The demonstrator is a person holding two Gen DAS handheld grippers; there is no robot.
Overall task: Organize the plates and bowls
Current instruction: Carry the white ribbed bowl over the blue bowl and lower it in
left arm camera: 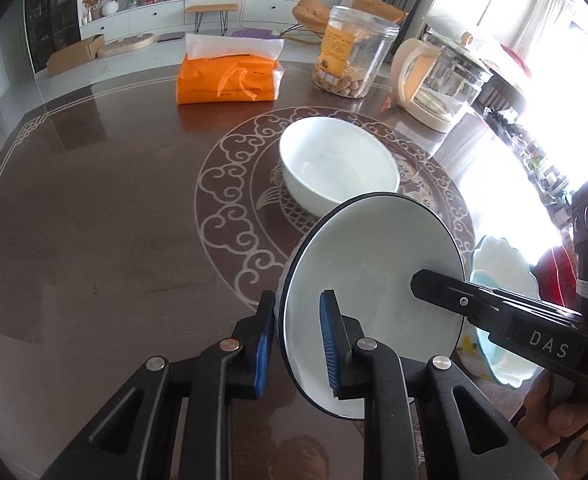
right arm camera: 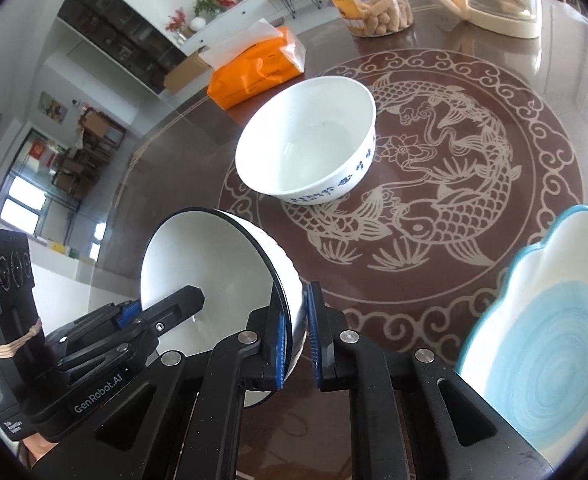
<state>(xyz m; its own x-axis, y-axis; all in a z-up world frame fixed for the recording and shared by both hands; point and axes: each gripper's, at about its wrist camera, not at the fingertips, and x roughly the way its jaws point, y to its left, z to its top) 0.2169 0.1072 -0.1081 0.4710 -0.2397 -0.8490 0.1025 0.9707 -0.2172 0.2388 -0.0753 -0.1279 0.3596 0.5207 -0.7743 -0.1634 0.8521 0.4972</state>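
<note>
White bowl (right arm camera: pixel 308 148), visibly empty

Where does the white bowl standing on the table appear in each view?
Left wrist view: white bowl just above centre, behind the held black-rimmed bowl.
Right wrist view: white bowl at centre, upper half.
Shared landmark: orange tissue pack behind it.

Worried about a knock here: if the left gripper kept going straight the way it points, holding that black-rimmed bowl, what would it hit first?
Most likely the white bowl standing on the table; it lies directly ahead of the left gripper and the black-rimmed bowl. Depth is unclear.
</note>
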